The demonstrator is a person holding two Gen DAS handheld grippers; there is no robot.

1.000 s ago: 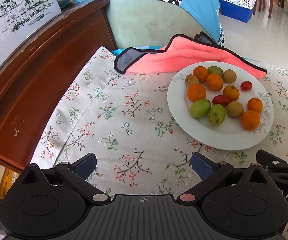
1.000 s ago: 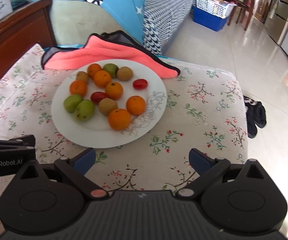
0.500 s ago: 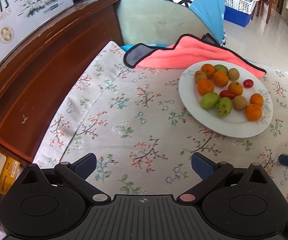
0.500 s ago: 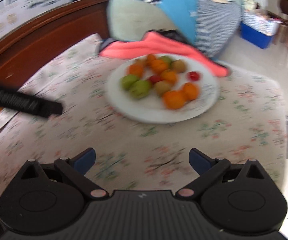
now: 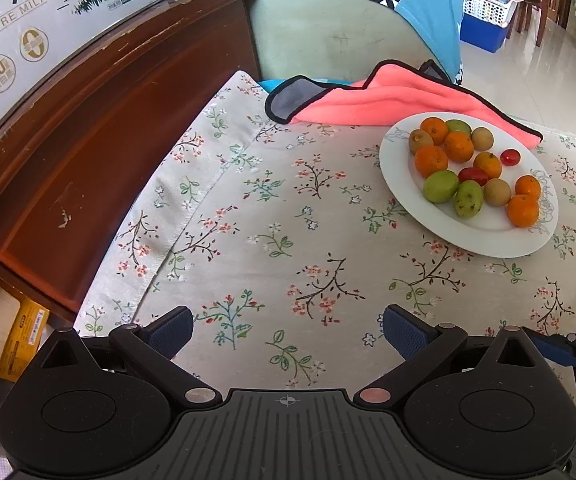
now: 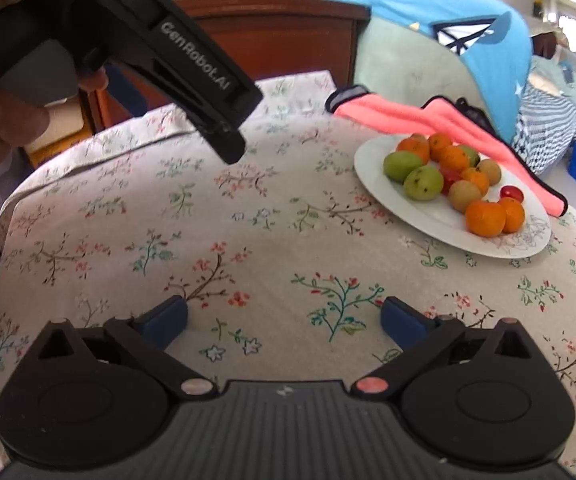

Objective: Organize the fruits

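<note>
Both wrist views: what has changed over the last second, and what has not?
Both grippers have pulled back and swung left: the white plate of fruit slid from centre toward the right edge of each view. The left gripper now shows large at the right view's upper left. Nothing was grasped or released; the right gripper and the left stay open. The fruit and the pink cloth lie as before.

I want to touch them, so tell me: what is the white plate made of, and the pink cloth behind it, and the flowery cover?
The white plate looks like glazed ceramic: smooth, glossy, with a faint printed pattern near the rim. It could be melamine. The pink cloth seems soft fleece or microfibre: matte, fuzzy, with dark stitched edging. The floral cover looks like woven cotton or linen: flat, printed, with a sewn hem.
</note>
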